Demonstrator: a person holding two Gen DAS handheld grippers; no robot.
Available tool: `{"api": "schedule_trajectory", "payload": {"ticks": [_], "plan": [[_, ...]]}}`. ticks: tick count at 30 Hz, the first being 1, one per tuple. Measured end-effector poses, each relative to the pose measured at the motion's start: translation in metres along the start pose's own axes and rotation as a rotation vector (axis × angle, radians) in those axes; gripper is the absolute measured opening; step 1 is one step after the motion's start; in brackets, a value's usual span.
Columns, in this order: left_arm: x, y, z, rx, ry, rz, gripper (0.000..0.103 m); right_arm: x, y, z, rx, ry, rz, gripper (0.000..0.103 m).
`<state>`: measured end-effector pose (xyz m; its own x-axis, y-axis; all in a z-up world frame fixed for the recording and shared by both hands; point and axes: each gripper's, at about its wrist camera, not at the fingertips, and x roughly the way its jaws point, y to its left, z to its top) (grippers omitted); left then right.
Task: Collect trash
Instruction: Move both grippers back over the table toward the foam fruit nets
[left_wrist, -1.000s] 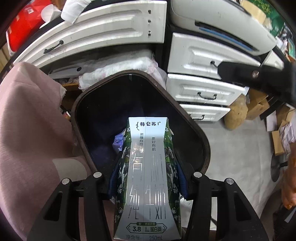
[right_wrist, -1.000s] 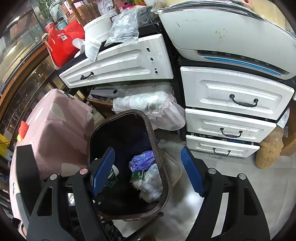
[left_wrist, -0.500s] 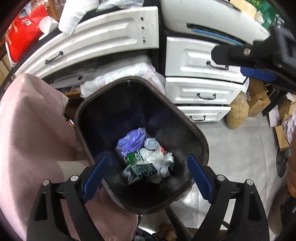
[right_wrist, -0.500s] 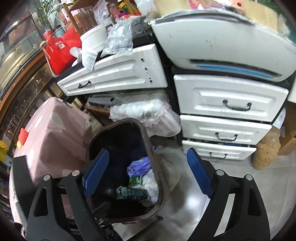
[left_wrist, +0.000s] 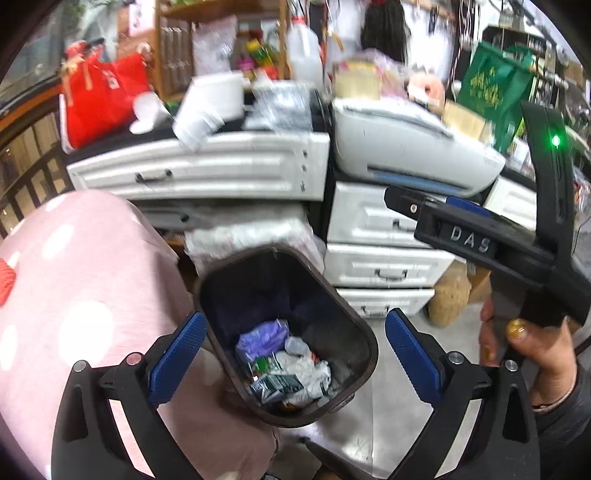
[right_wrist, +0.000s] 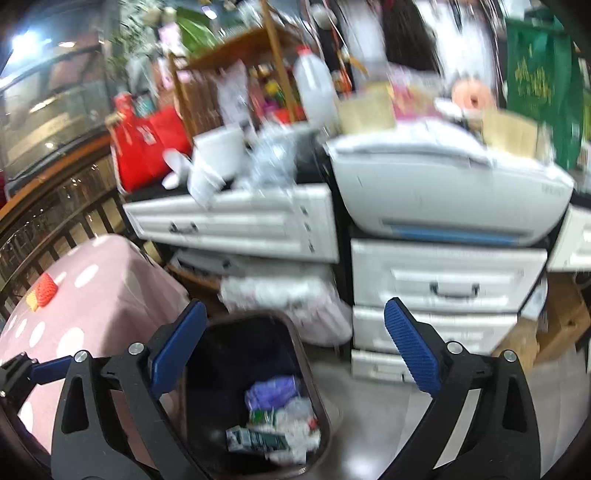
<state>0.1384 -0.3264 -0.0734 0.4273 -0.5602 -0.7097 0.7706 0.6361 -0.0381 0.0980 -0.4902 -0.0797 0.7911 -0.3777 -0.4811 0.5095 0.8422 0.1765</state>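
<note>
A dark brown trash bin (left_wrist: 364, 343) stands on the floor beside a pink dotted tablecloth (left_wrist: 74, 280). Inside lie a green milk carton (left_wrist: 275, 386), a purple glove (left_wrist: 264, 338) and crumpled white paper (left_wrist: 306, 373). My left gripper (left_wrist: 291, 354) is open and empty, high above the bin. My right gripper (right_wrist: 291, 350) is open and empty, also above the bin (right_wrist: 317, 402), with the carton (right_wrist: 258, 439) below it. The right gripper's body (left_wrist: 480, 243) shows at the right of the left wrist view, held by a hand.
White drawer units (left_wrist: 384, 266) and a grey printer (left_wrist: 406, 151) stand behind the bin. A red bag (left_wrist: 99, 99), a green bag (left_wrist: 491, 88) and clutter sit on top. A small red object (right_wrist: 42, 291) lies on the tablecloth. Grey floor (left_wrist: 402, 417) lies right of the bin.
The left gripper opened and dropped the milk carton into the bin. Both grippers have since risen and tilted up, so the bin looks smaller and lower.
</note>
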Motion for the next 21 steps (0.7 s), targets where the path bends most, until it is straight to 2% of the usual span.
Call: {"api": "schedule_trajectory", "payload": {"ticks": [4, 11, 19, 21], "plan": [[-0.033, 0.016, 0.002, -0.013, -0.084, 0.018, 0.097, -0.012, 0.026, 0.009, -0.081, -0.055, 0.030, 0.097], [-0.073, 0.056, -0.001, -0.065, -0.162, 0.092, 0.097, -0.016, 0.077, 0.017, -0.187, -0.033, 0.123, 0.097], [-0.111, 0.115, -0.015, -0.107, -0.213, 0.268, 0.097, -0.008, 0.148, 0.014, -0.303, 0.032, 0.230, 0.097], [-0.118, 0.132, -0.019, -0.131, -0.211, 0.288, 0.097, -0.006, 0.168, 0.012, -0.327, 0.042, 0.268, 0.097]]}}
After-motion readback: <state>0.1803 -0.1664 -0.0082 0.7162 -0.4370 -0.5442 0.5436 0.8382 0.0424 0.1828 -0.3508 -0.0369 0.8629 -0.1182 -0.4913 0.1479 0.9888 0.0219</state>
